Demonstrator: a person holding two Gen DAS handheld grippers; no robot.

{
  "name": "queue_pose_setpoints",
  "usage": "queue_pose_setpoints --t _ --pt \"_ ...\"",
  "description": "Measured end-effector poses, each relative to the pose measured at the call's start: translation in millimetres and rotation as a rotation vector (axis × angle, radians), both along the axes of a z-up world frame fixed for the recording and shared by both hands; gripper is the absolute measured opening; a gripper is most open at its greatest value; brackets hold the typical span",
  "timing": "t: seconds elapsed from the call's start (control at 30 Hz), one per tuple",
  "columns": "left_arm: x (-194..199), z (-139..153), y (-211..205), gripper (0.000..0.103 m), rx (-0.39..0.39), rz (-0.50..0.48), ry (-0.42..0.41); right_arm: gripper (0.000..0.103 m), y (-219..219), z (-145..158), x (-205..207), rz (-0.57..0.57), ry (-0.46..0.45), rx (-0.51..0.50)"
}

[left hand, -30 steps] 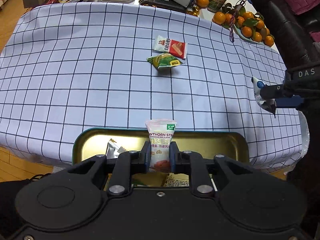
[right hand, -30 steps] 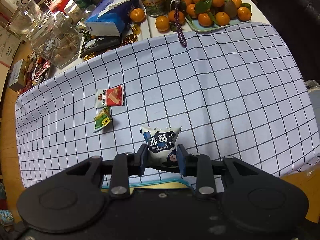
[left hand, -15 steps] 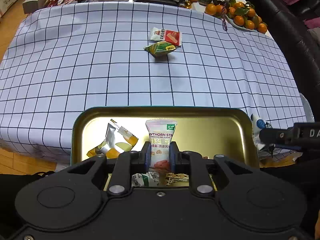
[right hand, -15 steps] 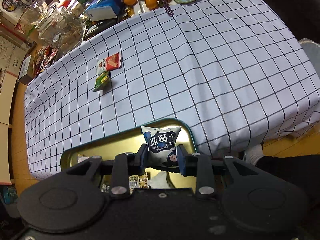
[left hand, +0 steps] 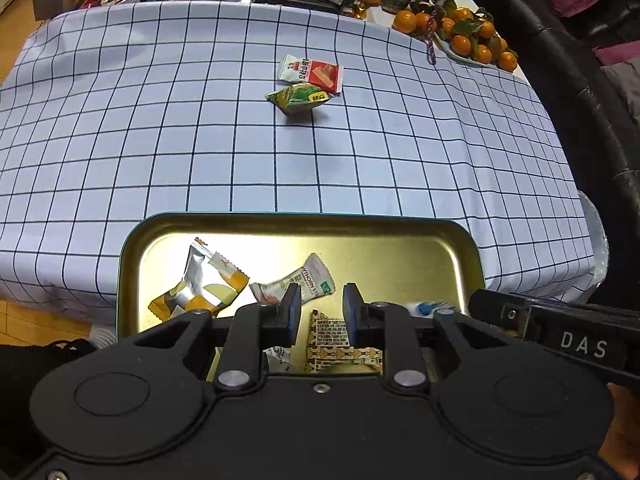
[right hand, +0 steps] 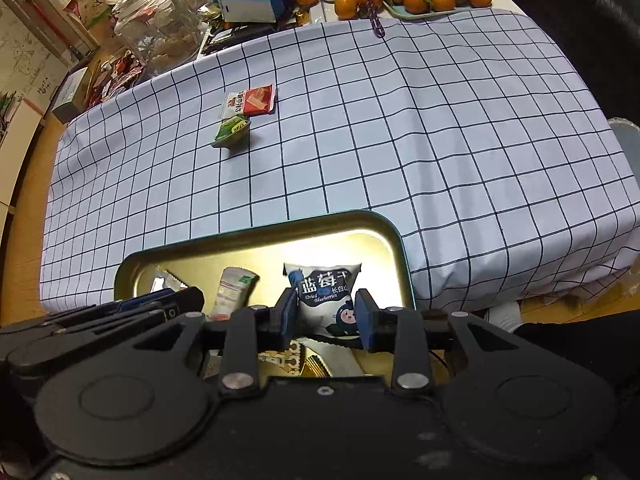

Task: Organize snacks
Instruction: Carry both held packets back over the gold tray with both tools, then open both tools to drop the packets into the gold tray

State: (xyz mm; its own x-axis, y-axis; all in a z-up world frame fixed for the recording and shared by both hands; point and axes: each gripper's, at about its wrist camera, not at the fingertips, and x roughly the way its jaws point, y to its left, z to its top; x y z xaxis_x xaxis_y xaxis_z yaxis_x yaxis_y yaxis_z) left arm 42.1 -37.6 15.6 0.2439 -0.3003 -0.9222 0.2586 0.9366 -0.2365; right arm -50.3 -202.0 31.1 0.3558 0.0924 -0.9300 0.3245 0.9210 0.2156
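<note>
Your left gripper (left hand: 319, 307) has just opened with nothing between its jaws, the hawthorn pack (left hand: 298, 285) lies in the gold tray (left hand: 460, 240) at the table's near edge, and your right gripper (right hand: 325, 312) pinches the blueberry pack (right hand: 326, 294) over the tray's right end.

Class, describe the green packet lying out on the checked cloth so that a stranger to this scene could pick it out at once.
Start at the checked tablecloth, beyond the gold tray. Two packets lie together near its middle, apart from everything else. The green packet is the one nearer the tray, puffy and green-yellow, while its neighbour, the red packet, is flat, white and red.
</note>
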Motion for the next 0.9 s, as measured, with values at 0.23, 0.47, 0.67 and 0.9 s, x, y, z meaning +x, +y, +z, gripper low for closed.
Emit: queue_pose_setpoints --t 0.23,0.47,0.67,0.9 --pt "4 -5 5 0.032 0.022 0.06 0.034 0.039 -5 -8 7 -0.023 0.064 0.037" --pt "6 -8 5 0.032 0.072 0.082 0.033 0.039 -1 -15 11 -0.013 0.104 -0.005" --pt "4 -6 4 0.032 0.121 0.081 0.005 0.039 -1 -17 13 -0.014 0.114 0.0" --pt "3 -9 3 0.033 0.176 0.07 0.002 0.039 -2 -21 15 -0.018 0.133 0.016"
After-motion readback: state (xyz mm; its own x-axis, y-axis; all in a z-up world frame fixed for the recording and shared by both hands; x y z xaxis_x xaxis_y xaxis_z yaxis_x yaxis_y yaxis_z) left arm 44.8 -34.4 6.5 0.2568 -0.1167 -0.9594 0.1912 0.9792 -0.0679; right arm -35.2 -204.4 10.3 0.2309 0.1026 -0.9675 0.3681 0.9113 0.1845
